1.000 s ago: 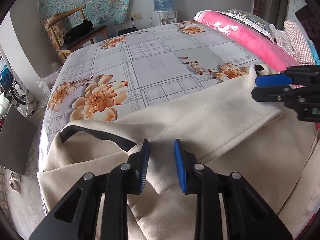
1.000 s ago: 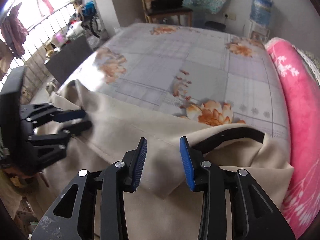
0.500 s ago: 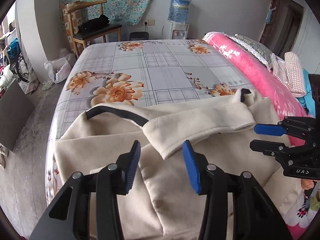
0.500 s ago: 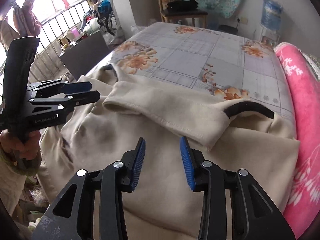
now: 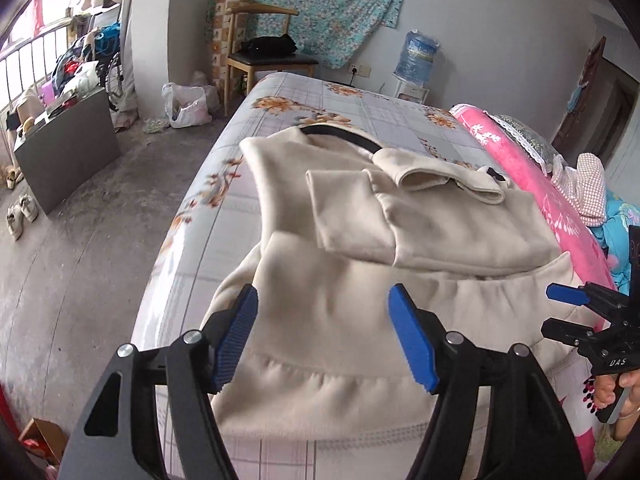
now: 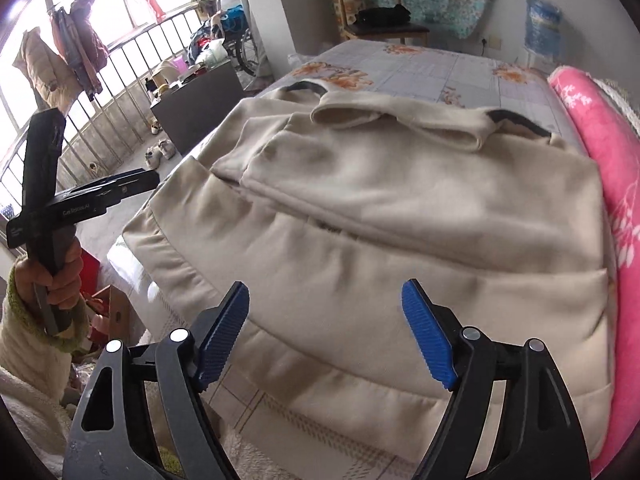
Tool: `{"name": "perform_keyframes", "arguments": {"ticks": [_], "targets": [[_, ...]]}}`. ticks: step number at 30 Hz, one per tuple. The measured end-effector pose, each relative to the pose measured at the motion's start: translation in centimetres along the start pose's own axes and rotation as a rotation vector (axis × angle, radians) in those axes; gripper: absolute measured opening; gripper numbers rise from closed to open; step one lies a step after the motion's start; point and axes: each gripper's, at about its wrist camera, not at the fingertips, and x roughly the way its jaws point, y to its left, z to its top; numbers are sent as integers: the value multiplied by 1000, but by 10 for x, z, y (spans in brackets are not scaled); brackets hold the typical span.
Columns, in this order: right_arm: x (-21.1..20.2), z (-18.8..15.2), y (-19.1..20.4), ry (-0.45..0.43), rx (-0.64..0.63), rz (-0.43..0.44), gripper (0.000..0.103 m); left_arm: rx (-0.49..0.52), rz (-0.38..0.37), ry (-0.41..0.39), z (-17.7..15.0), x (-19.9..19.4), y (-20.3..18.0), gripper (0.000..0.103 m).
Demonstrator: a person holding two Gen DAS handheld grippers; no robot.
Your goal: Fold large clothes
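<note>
The cream coat (image 5: pixel 400 320) lies collar-away along the bed (image 5: pixel 360 108); both grippers (image 5: pixel 324 336) (image 6: pixel 326 332) have just spread apart, empty, above its near hem.

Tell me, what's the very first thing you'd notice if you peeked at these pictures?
The big cream sweatshirt spread across the near part of the flowery bed, its sleeves folded over its middle. Close to the camera, the left gripper and right gripper hang over its near hem; their blue jaws have just been opening, with nothing pinched between them. A bright pink blanket lies along the bed's right side.
</note>
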Motion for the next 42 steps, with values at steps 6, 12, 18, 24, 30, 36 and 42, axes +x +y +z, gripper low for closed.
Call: {"name": "perform_keyframes", "arguments": {"ticks": [6,12,18,24,30,36,42], "targets": [[19,-17,-7,29,43,-32,75,-71,-29,8,-26,3,24,66],[21,-16,-6,39,55,-31,76,-112,-31,25,-19,16,42,56],[18,-18,-5,43,60,-33,76,-122,-114,99,-10,32,56,52],[19,-16,-4,53,56,-41,75,-114,-244,104,2,37,62,49],[20,-15,-5,62,64,-41,76,-62,-402,45,11,30,53,46],[21,-13,-4,68,63,-47,76,-47,-282,123,16,52,50,40],[22,-14,-3,65,61,-51,76,40,-318,33,15,33,34,35]]}}
